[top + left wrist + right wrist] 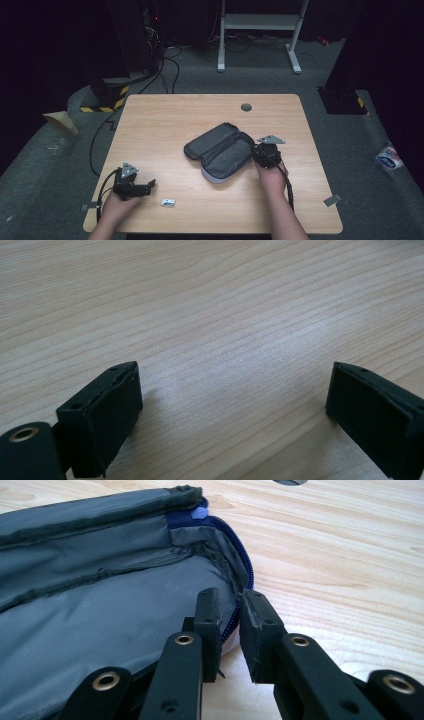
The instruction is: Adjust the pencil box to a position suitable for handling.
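Light wooden table point(160, 125) filling frame centre, standing on grey carpet. Lying on it: open grey zip case point(220, 149), right of centre; small white-and-blue item point(168, 202), lower left of centre. Sitting flush in the top, upper right of centre: round grey cable grommet point(246, 107).

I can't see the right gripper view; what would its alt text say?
Two black jaws of the right gripper pinch the zipped rim of an open grey pouch, whose lining covers the left of the picture. A blue zip runs along that rim, and the pale wooden table lies to the right.
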`<state>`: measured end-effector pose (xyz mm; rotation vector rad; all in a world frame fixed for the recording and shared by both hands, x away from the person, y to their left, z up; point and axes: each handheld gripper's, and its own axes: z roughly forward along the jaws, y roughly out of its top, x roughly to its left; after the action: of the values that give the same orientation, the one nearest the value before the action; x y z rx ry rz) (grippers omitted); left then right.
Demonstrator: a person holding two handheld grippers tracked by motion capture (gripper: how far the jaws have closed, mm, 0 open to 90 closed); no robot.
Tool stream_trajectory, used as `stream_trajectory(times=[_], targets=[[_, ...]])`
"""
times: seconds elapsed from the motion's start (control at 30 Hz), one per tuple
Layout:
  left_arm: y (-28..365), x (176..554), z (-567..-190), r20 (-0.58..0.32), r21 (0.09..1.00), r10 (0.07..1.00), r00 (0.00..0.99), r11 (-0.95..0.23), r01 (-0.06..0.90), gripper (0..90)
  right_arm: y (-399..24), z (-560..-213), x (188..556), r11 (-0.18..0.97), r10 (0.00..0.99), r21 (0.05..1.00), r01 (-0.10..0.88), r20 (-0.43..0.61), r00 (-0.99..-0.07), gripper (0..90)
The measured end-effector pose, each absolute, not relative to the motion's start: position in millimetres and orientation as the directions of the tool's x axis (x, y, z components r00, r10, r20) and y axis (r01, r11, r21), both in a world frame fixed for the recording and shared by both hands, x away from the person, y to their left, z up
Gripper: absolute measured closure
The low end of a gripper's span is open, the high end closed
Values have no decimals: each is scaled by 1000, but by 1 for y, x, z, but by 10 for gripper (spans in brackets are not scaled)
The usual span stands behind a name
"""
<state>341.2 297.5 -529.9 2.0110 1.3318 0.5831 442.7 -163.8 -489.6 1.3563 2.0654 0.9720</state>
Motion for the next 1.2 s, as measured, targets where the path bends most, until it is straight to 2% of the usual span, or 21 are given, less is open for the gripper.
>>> stream_trajectory(times=[0.43,0.83,1.0,1.2], targets=[[297,341,-530,10,723,923,385,-272,635,81,-158,-491,402,265,900,802,536,-6,-436,779],[298,341,-530,8,726,922,387,-272,632,91,-138,-496,356,303,849,819,487,0,-529,766],[298,339,-529,10,734,916,401,-279,619,151,-139,-491,349,295,850,829,475,-1,-527,743],[297,338,-523,16,729,914,406,-289,621,325,-148,-486,352,270,864,842,467,2,-503,689]])
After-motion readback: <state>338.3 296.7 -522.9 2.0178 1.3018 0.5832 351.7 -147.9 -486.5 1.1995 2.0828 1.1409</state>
